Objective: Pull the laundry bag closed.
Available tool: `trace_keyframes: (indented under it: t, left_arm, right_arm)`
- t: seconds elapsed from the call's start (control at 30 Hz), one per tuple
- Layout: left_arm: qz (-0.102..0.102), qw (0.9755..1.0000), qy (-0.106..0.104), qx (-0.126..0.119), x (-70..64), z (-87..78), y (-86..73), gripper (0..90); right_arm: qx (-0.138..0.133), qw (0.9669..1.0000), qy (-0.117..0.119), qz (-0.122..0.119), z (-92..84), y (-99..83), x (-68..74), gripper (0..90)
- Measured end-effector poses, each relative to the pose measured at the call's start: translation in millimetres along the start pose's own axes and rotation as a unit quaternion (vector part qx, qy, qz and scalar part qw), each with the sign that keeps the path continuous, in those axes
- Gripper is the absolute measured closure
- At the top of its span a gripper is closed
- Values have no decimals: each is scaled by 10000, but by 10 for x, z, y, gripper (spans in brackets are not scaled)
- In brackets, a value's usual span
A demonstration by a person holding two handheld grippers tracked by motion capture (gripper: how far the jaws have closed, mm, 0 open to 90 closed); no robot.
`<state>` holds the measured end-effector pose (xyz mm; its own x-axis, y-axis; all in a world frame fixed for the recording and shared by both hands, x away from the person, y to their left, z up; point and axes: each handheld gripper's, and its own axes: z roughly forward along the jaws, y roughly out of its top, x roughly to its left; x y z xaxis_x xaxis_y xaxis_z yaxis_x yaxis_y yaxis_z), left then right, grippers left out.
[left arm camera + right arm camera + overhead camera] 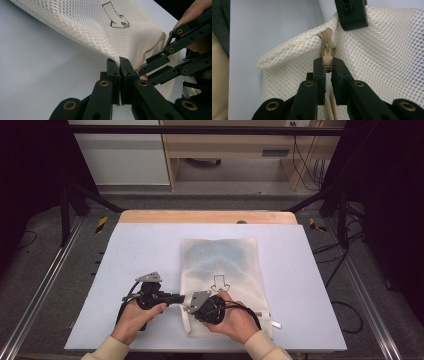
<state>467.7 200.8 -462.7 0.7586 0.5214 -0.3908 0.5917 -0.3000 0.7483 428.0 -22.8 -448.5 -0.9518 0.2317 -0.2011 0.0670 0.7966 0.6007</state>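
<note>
On the worktop (150,250), the left gripper (119,62) has its fingers pinched on the mesh bag's (220,265) corner; the right gripper (327,65) fingers clamp the zipper pull (327,63).

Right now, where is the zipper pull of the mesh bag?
In the right gripper view, the zipper pull sits at centre, pinched by the right hand-held gripper at the mesh bag corner, just below the left hand-held gripper that clamps that corner.

mesh bag (220,270) contents blurred, perhaps blue cloth, near corner hidden by hands
</note>
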Motion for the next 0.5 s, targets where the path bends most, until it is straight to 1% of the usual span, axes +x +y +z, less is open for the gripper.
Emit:
trace_keyframes:
  t: [0.13, 0.27, 0.37, 0.43, 0.47, 0.5]
  left_arm:
    - [-3, 10000, -3, 1, 1, 0, 1, 882]
    - [-96, 9999, 23, -20, 4, -3, -11, 880]
    - [-265, 9996, 5, -25, 9, 6, -39, 866]
    - [-361, 9993, -31, -15, 9, 18, -60, 823]
    - [-411, 9991, -26, -24, 8, 18, -68, 787]
    - [-457, 9989, -31, -51, 7, 18, -81, 775]
  right_arm:
    - [20, 10000, -23, -5, -4, -1, -2, 822]
    - [11, 10000, -4, -20, 6, 23, -1, 822]
    - [13, 10000, 38, -78, 36, 47, 24, 822]
    - [42, 9999, 73, -123, 62, 60, 41, 822]
    - [53, 9999, 85, -128, 70, 63, 51, 822]
    - [59, 9998, 91, -153, 74, 65, 56, 822]
